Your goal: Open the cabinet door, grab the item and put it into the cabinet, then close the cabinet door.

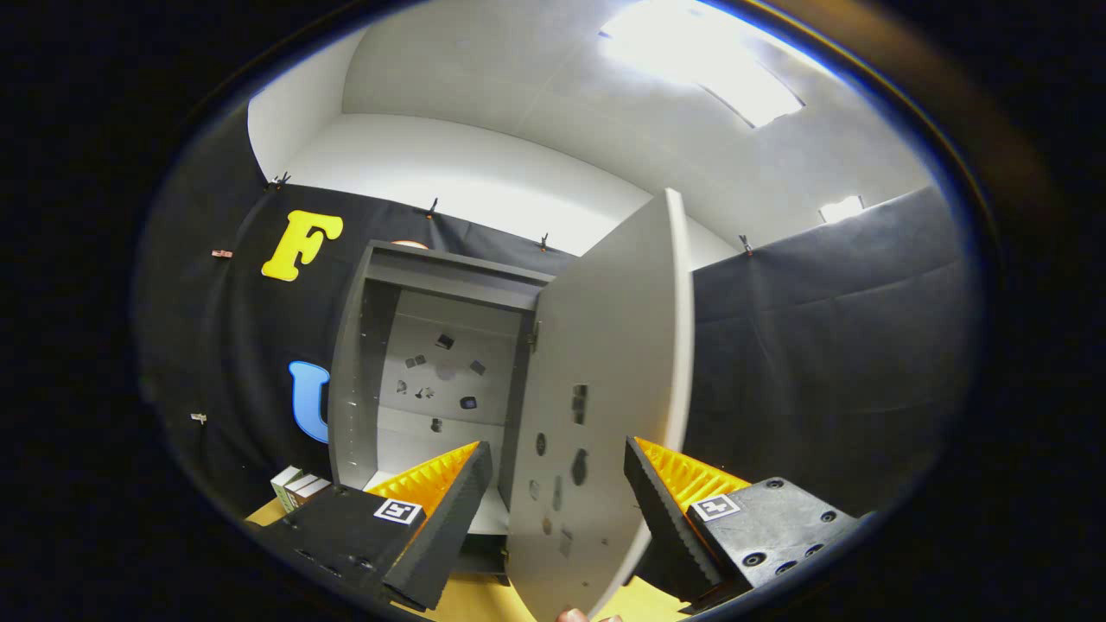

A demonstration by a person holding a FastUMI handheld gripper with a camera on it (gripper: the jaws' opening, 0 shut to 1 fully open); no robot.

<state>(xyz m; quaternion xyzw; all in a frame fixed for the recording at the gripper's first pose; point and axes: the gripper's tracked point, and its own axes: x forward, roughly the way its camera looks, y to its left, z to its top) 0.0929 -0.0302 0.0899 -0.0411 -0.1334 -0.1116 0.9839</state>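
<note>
A: The booth has white walls above a dark cloth, and a yellow table lies at the bottom of the frame. What stands on it?

B: A grey cabinet in the middle, with its door swung open toward us. The inside looks empty of items.

A: And the tool?

B: Its fingers are spread wide and hold nothing; the lower part of the door is between them, touching neither, I think.

A: Where is the item?

B: A small box sits at the lower left, left of the cabinet, beside the left finger. I judge it light and stiff, maybe cardboard, so easy to crush. I would take it across its two flat sides, near the middle.
</note>
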